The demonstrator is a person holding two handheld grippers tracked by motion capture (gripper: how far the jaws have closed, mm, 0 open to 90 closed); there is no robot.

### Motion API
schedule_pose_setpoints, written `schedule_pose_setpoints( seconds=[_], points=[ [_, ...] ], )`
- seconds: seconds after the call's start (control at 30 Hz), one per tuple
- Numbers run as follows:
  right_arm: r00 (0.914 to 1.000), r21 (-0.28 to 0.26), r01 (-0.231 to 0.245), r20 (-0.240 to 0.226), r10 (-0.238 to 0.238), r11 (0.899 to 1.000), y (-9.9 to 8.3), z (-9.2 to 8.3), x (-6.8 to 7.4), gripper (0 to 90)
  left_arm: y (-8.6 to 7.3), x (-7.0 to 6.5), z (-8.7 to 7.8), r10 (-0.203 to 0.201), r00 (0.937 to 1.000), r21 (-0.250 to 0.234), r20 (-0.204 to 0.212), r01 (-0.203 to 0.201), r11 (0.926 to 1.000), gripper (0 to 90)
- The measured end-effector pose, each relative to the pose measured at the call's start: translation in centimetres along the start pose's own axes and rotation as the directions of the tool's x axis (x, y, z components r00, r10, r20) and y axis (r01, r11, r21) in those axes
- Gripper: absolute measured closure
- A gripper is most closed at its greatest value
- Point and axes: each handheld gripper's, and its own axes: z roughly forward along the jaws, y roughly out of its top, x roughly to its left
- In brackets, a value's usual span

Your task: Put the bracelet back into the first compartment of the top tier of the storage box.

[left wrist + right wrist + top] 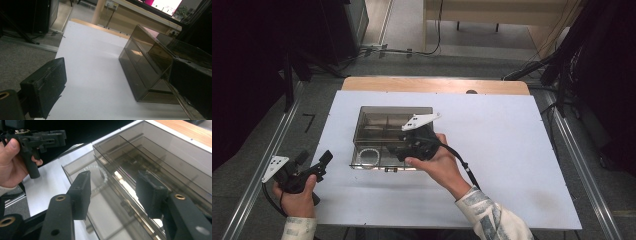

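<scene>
A white table top (512, 150) is carrying a smoked clear plastic box (377, 125) near its left middle. The right gripper (113, 190) is hovering over the box front, jaws parted and empty. The left gripper (314, 167), wide and empty, is waiting at the table's left edge. The box is looking light, stiff and slippery, so its thin front wall seems the best hold.

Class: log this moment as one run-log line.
left gripper: open, off-box | right gripper: open over smoky box | bead bracelet: in near-left compartment
</scene>
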Motion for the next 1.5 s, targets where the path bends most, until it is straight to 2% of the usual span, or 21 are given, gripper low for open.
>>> schedule_pose_setpoints(
  seconds=[0.4, 0.9, 1.27, 1.5],
  points=[
    [0.9974, -0.03, -0.039, 0.059, 0.04, 0.999, -1.8, -3.3, -1.9, 38.5, -0.1, 0.0, 0.0, 0.008, 1.0, 0.006, -0.002, -0.008, 1.0, 2.5],
    [0.9837, -0.052, -0.104, 0.142, 0.11, 0.993, -5.2, -7.1, -4.7, 34.5, -0.1, -0.2, 0.2, 0.01, 1.0, 0.013, -0.002, -0.01, 0.9999, 2.5],
    [0.9621, -0.072, -0.165, 0.208, 0.177, 0.984, -8.8, -9.6, -6.9, 31.8, -0.2, -0.2, 0.2, 0.013, 0.9999, 0.018, -0.004, -0.013, 0.9998, 2.5],
    [0.939, -0.086, -0.2, 0.267, 0.216, 0.976, -11.1, -11.1, -8.1, 26.8, -0.3, -0.2, 0.2, 0.012, 0.9999, 0.019, -0.007, -0.012, 0.9998, 2.5]
  ],
)
